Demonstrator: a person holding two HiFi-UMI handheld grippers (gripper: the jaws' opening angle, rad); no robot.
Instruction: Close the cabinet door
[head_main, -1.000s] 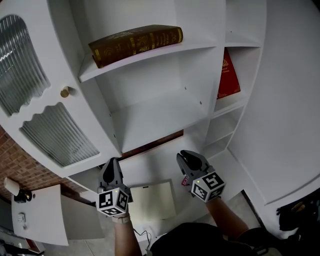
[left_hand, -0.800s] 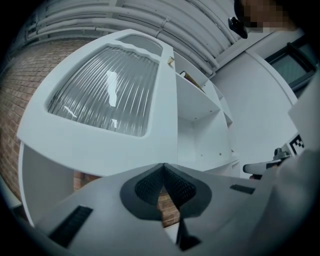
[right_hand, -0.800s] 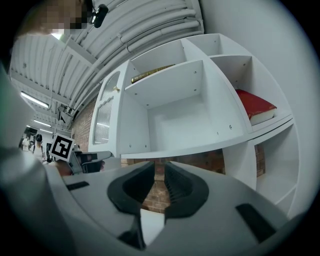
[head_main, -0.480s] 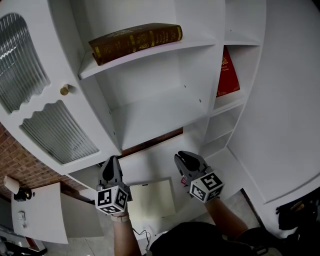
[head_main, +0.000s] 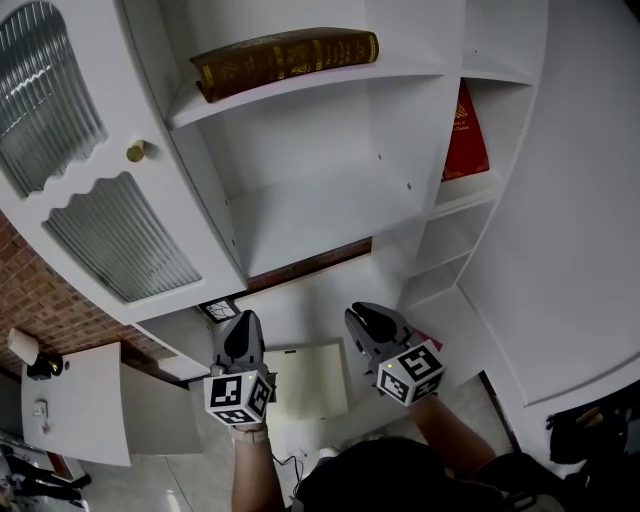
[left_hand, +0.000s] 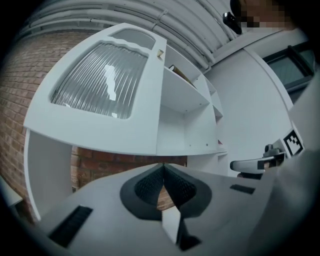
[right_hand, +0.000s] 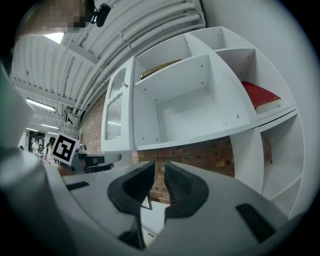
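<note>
The white cabinet door (head_main: 110, 190) with ribbed glass panes and a brass knob (head_main: 135, 151) stands swung open at the left of the shelves. Both grippers are held level below the cabinet, apart from the door. My left gripper (head_main: 240, 322) is shut with nothing in it; in the left gripper view (left_hand: 163, 167) its pads meet under the door (left_hand: 100, 100). My right gripper (head_main: 362, 315) shows a narrow empty gap between its pads in the right gripper view (right_hand: 159, 167), facing the open shelves, with the door (right_hand: 116, 115) edge-on at the left.
A brown book (head_main: 285, 55) lies on the top shelf and a red book (head_main: 465, 135) in the right compartment. A cream board (head_main: 305, 385) rests on the low white surface below the grippers. A brick wall (head_main: 40, 320) and a white panel (head_main: 75, 410) are at the left.
Both grippers have shifted a little forward under the cabinet; the left one has moved right in the head view. The door has not moved.
</note>
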